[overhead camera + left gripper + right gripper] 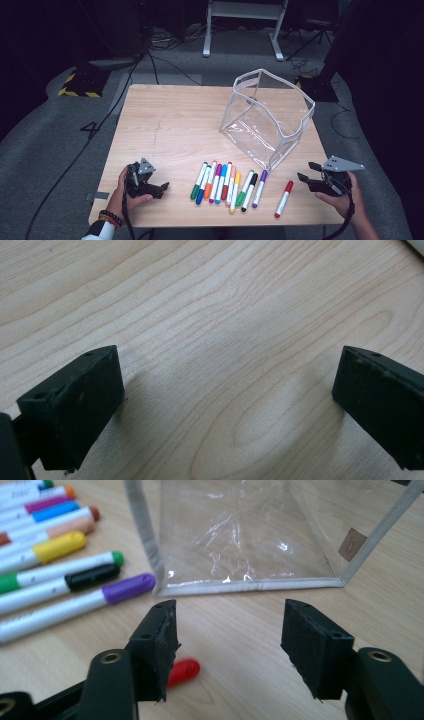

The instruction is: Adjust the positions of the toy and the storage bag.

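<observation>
The right gripper (306,171) is open wide with nothing in it, just at 3 o'clock from the red-capped white marker pen (283,198) lying alone on the light wooden table (165,125). The clear plastic zip pouch (267,117) stands at 12 o'clock from that pen. The left gripper (164,186) is open wide too, over bare wood at 9 o'clock from the row of coloured marker pens (227,185).

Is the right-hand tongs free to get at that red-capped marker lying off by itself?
Probably yes. The right tongs stand open and empty just beside the red-capped marker, which lies apart from the row of markers with bare table around it. Nothing sits between them; the clear pouch is farther back.
</observation>
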`<state>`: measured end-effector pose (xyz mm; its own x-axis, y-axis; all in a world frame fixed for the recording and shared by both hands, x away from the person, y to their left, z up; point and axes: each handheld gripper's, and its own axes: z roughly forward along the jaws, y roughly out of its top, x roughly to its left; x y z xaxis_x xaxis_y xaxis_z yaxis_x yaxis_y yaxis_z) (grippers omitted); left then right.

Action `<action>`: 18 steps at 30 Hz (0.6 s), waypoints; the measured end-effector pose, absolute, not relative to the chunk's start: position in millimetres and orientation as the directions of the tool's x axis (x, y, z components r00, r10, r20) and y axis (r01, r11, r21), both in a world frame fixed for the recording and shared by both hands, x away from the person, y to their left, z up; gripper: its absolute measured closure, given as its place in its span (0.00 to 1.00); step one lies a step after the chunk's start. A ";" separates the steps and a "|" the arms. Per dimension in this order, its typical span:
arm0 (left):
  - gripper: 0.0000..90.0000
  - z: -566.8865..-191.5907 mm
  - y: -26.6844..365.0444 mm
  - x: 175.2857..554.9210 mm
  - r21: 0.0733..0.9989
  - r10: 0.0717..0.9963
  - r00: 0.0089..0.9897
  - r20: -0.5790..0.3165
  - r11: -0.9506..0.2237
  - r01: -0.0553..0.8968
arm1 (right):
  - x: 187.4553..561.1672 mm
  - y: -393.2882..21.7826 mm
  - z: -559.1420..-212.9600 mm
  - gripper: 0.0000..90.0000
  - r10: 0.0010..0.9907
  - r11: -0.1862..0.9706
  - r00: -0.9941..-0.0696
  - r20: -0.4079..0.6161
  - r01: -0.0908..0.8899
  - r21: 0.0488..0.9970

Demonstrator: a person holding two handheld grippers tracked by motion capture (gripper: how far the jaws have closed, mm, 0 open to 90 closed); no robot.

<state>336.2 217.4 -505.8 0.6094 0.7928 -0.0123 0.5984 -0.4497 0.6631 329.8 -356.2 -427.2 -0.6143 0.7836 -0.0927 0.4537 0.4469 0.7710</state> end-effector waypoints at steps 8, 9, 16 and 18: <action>0.01 -505.8 217.5 336.0 0.664 0.793 0.609 -0.010 -0.451 0.597 | 340.6 -323.6 -442.7 0.39 0.756 0.462 -0.653 -0.056 0.470 0.753; 0.01 -505.8 217.5 335.3 0.663 0.796 0.605 -0.011 -0.447 0.600 | 334.7 -331.9 -452.9 0.43 0.797 0.476 -0.592 -0.125 0.486 0.734; 0.01 -505.8 218.5 334.7 0.663 0.792 0.611 -0.012 -0.451 0.598 | 289.6 -363.8 -477.1 0.51 0.851 0.345 -0.522 0.054 0.634 0.692; 0.01 -505.8 218.4 334.7 0.663 0.792 0.610 -0.012 -0.451 0.598 | 279.9 -363.3 -485.7 0.55 0.854 0.344 -0.516 0.066 0.655 0.673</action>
<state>334.7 218.4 -505.8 0.6104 0.7920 -0.0120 0.5980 -0.4509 0.6626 279.9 -363.3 -485.7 -0.5163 0.8538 0.0663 0.6548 0.3438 0.6731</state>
